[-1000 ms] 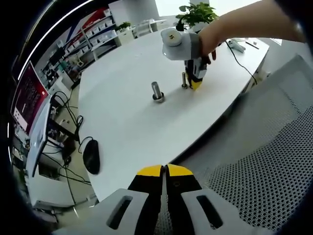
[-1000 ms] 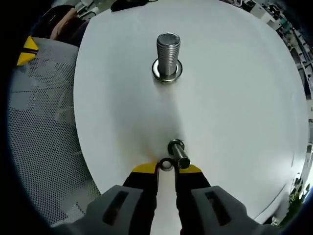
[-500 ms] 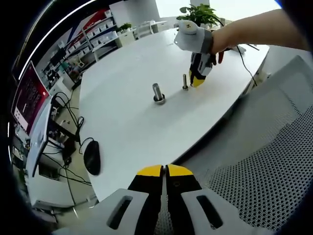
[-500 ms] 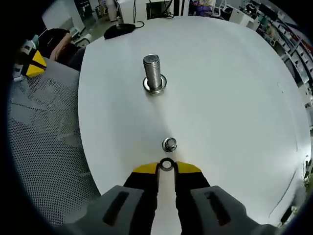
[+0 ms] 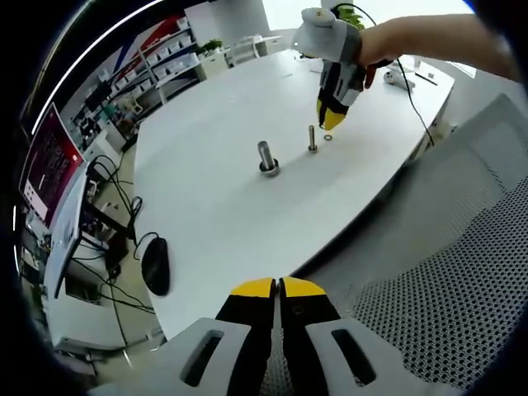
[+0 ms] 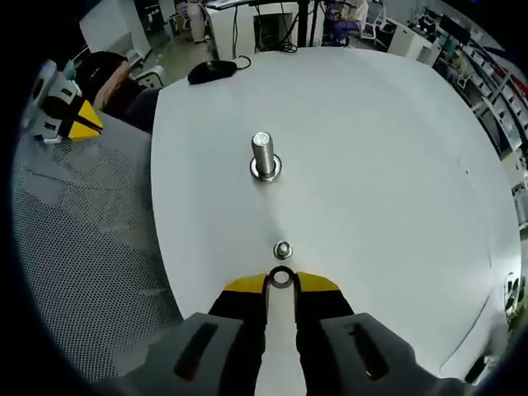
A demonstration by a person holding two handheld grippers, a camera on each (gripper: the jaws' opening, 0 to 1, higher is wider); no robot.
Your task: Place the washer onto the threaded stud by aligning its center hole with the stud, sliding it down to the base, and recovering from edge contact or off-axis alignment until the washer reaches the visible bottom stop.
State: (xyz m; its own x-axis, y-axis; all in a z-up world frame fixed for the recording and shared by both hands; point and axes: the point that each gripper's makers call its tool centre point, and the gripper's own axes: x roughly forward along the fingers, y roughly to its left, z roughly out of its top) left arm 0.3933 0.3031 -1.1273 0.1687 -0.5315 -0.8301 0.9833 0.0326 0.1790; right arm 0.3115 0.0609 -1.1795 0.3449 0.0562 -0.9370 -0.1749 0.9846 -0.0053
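Your right gripper (image 6: 280,282) pinches washer (image 6: 281,278) at jaw tips, above white table (image 6: 396,181); small threaded stud (image 6: 283,249) stands upright just ahead, slightly off hole axis; larger bolt (image 6: 263,157) farther; left gripper (image 5: 278,290) closed empty, well apart.

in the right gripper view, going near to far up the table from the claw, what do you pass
right claw holding the washer → small stud → big stud → mouse at the far edge
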